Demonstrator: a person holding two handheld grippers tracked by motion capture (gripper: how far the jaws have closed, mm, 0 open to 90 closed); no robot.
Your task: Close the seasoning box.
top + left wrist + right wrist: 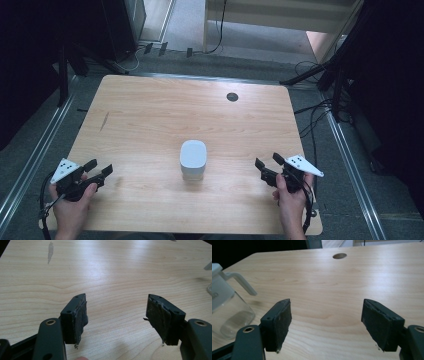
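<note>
Two grippers, left gripper [100, 169] and right gripper [267, 164], rest low in frame, jaws spread, empty. Clear lidded jug [193, 159] stands centre on table [150, 115]. Risk: smooth glass may slip or tip under an off-centre squeeze.

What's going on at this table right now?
A person sits at a wooden table holding a two-jaw gripper in each hand. The left gripper and right gripper both rest near the front edge with fingers spread open, gripping nothing. Between them stands a clear glass pitcher with a white lid and handle, untouched. Nothing is being handled yet.
</note>
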